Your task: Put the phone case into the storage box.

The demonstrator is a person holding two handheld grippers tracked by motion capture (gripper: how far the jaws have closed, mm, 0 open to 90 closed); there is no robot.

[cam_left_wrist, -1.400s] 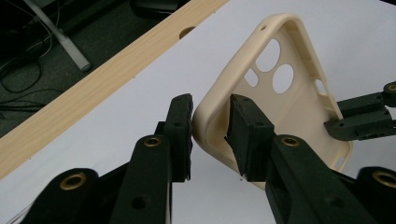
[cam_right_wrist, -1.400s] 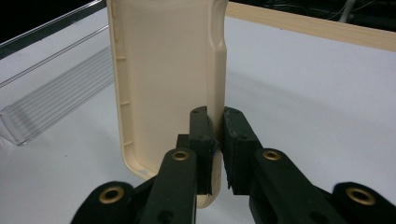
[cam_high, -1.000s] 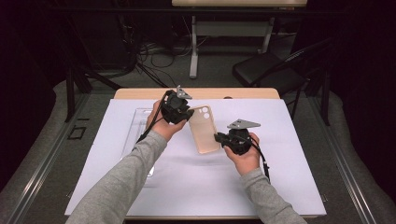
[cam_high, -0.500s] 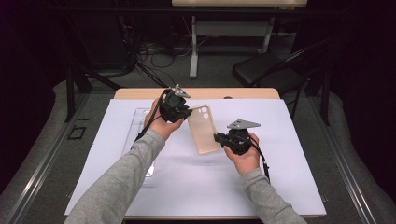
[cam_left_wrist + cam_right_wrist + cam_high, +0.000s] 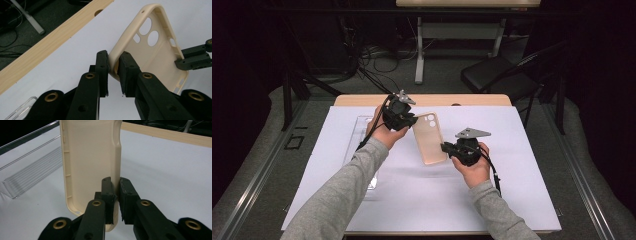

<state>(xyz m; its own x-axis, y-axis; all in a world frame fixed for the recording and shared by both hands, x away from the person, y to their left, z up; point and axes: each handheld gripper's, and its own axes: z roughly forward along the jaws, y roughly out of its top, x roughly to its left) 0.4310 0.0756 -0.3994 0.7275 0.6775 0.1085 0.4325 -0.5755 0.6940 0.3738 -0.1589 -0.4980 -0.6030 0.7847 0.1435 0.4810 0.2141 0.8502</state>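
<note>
A cream phone case with camera cut-outs hangs above the white table sheet between both hands. My left gripper is shut on the case's upper left corner; in the left gripper view the jaws pinch the case rim at my left gripper. My right gripper is shut on the lower right edge. Seen from the right gripper view, the case stands upright with its hollow side facing the camera, and my right gripper clamps its side wall. The right gripper's jaws also appear at the far right of the left gripper view.
A clear plastic tray lies on the white sheet to the left, partly under the left forearm; it also appears as the clear tray. The wooden table edge runs along the back. A black chair stands beyond.
The left gripper and the case's top end have shifted slightly up and away; the right gripper has stayed put. Both grips hold.
</note>
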